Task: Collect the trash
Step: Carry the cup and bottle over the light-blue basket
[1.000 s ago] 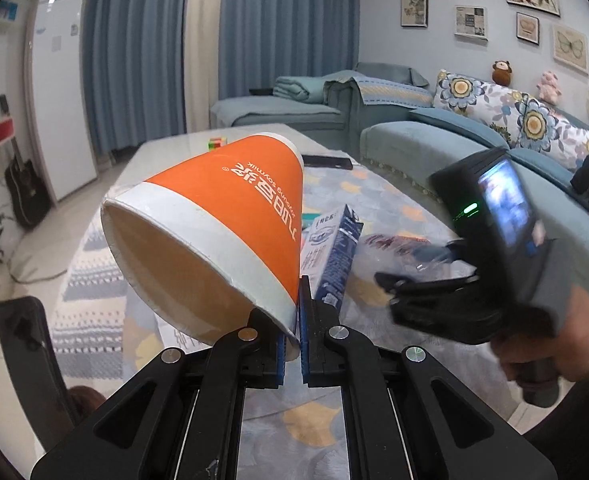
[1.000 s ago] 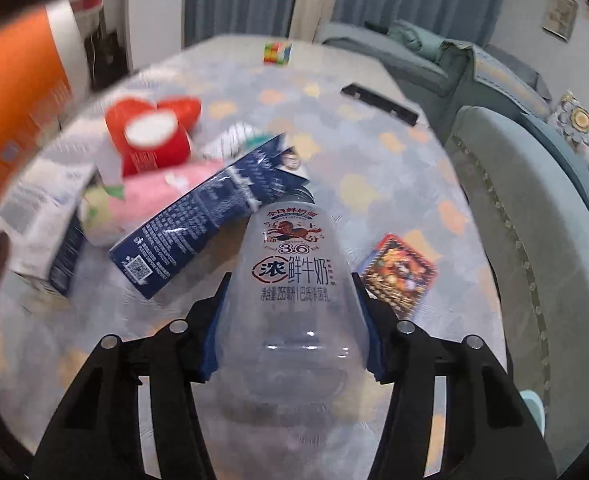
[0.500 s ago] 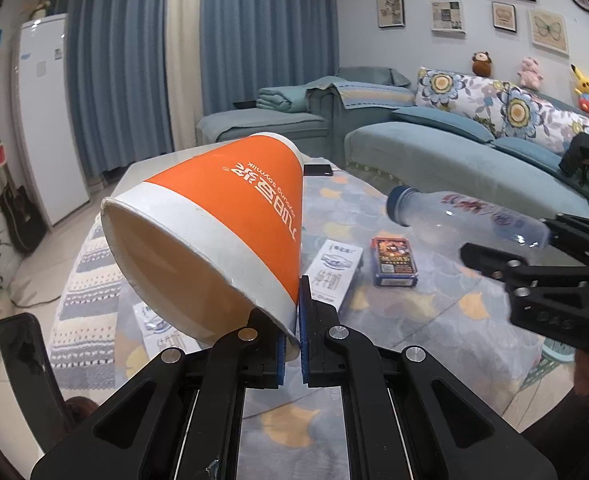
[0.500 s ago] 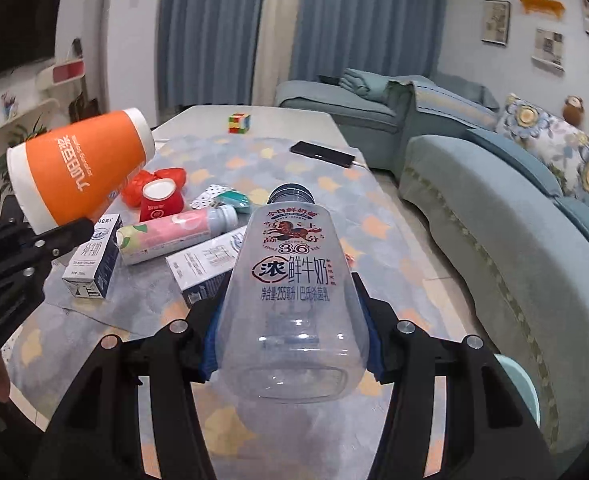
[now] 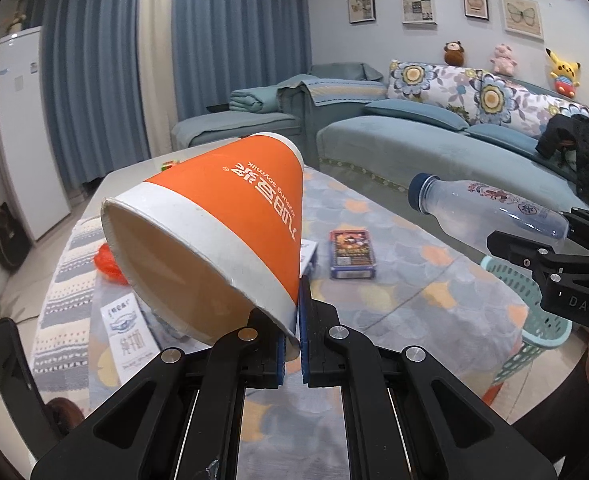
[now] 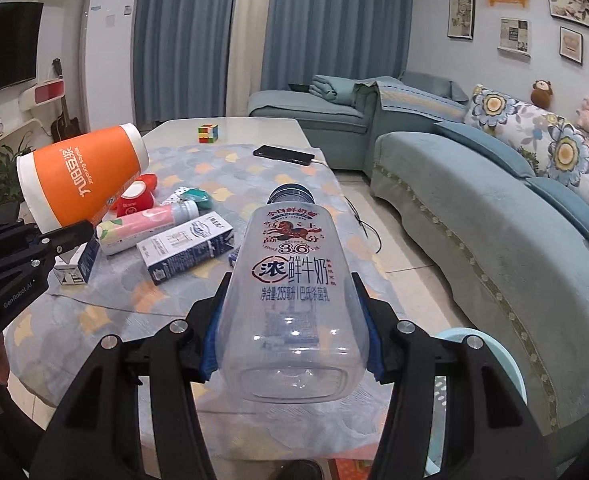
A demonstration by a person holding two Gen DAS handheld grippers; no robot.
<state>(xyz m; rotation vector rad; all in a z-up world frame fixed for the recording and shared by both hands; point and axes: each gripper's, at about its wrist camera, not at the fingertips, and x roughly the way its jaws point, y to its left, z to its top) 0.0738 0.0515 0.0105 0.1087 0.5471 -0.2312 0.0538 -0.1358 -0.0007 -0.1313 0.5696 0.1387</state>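
Observation:
My left gripper (image 5: 291,344) is shut on the rim of an orange and white paper cup (image 5: 222,224), held tilted above the table; the cup also shows in the right wrist view (image 6: 82,176). My right gripper (image 6: 290,344) is shut on a clear empty milk bottle with a blue cap (image 6: 290,292), held above the table's near edge; the bottle also shows in the left wrist view (image 5: 486,212). On the table lie a pink bottle (image 6: 146,228), milk cartons (image 6: 190,250), a red cup (image 6: 134,200) and a card pack (image 5: 352,254).
A light green basket (image 5: 534,312) stands on the floor beside the table's right edge, its rim also visible in the right wrist view (image 6: 490,352). A phone (image 6: 284,155) and a puzzle cube (image 6: 208,133) lie at the table's far end. A blue sofa (image 6: 494,220) runs along the right.
Both grippers have lifted and pulled back from the table with the cup and the bottle. The right gripper has swung towards the right, near the basket.

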